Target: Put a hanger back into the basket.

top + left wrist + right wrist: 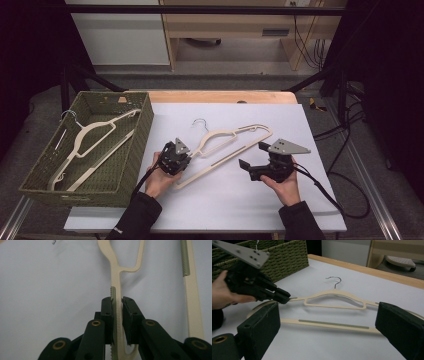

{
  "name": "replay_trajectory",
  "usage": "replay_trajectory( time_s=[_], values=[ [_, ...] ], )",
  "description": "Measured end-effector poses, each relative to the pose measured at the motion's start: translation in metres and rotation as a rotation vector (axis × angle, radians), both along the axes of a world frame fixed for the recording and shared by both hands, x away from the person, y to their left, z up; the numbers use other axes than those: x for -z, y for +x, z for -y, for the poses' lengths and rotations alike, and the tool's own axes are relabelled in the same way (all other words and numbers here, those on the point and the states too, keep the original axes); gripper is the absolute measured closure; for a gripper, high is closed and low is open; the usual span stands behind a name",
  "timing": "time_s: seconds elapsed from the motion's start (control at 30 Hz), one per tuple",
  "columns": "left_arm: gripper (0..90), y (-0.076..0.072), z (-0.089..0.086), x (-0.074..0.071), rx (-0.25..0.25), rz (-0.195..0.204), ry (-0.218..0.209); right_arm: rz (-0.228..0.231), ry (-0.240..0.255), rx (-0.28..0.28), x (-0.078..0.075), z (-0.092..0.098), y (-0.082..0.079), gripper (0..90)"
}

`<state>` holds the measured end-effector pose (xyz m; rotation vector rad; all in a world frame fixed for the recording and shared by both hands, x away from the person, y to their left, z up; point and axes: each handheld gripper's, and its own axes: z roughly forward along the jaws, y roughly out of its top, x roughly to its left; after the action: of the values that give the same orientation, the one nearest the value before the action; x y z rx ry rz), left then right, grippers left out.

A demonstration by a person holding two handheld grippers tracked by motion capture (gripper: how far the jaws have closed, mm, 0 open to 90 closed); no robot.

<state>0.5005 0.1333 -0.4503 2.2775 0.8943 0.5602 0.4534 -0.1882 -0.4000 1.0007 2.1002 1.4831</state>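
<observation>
Left gripper: your jaws are clamped on one shoulder arm of the cream plastic hanger with a wire hook.
Right gripper: your jaws stand wide, holding nothing, beside the hanger's other arm.
Hanger location: mid-table on the white table, near the green woven basket at the left edge.

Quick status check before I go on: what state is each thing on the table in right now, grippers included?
Left gripper: shut on the hanger's shoulder end.
Right gripper: open, jaws wide, nothing between them.
Hanger on the table: lying flat on the white mat, one end clamped, hook pointing away from the person.
Hanger in the basket: lying loose inside, leaning on the wall.
Basket: upright at the table's left.
</observation>
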Motion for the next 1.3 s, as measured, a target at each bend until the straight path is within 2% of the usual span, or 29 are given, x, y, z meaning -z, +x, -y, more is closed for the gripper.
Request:
replay_trajectory(
  time_s=[0.07,0.13,0.23,0.43,0.5,0.6,0.97,1.17,1.23,1.3],
  values=[
    [79.6,-0.007,0.000,-0.009,0.003,0.025,0.000,-0.005,-0.004,-0.003,0.000,-0.009,0.008,7.0],
    [79.6,-0.014,-0.002,-0.018,0.014,0.051,0.027,-0.016,-0.002,-0.005,0.000,-0.018,0.016,7.5],
    [79.6,-0.024,-0.003,-0.028,0.013,0.083,0.024,-0.034,0.000,-0.008,0.002,-0.035,0.031,8.9],
    [79.7,-0.037,-0.006,-0.039,0.013,0.117,0.005,-0.058,-0.010,-0.004,0.007,-0.066,0.056,12.1],
    [79.7,-0.040,-0.006,-0.042,0.017,0.143,0.009,-0.065,-0.012,-0.005,0.009,-0.075,0.063,13.3],
    [79.7,-0.044,-0.005,-0.044,0.021,0.155,0.009,-0.077,-0.017,-0.003,0.010,-0.084,0.072,15.8],
    [79.7,-0.053,-0.003,-0.045,0.024,0.157,0.008,-0.103,-0.062,0.033,0.015,-0.110,0.109,29.1],
    [79.7,-0.054,-0.002,-0.041,0.016,0.155,0.014,-0.125,-0.080,0.047,0.019,-0.117,0.119,35.1],
    [79.7,-0.055,-0.001,-0.039,0.024,0.133,0.003,-0.127,-0.093,0.048,0.019,-0.120,0.122,36.7],
    [79.7,-0.055,-0.002,-0.039,0.016,0.138,0.011,-0.129,-0.106,0.046,0.019,-0.124,0.125,39.2]
  ],
)
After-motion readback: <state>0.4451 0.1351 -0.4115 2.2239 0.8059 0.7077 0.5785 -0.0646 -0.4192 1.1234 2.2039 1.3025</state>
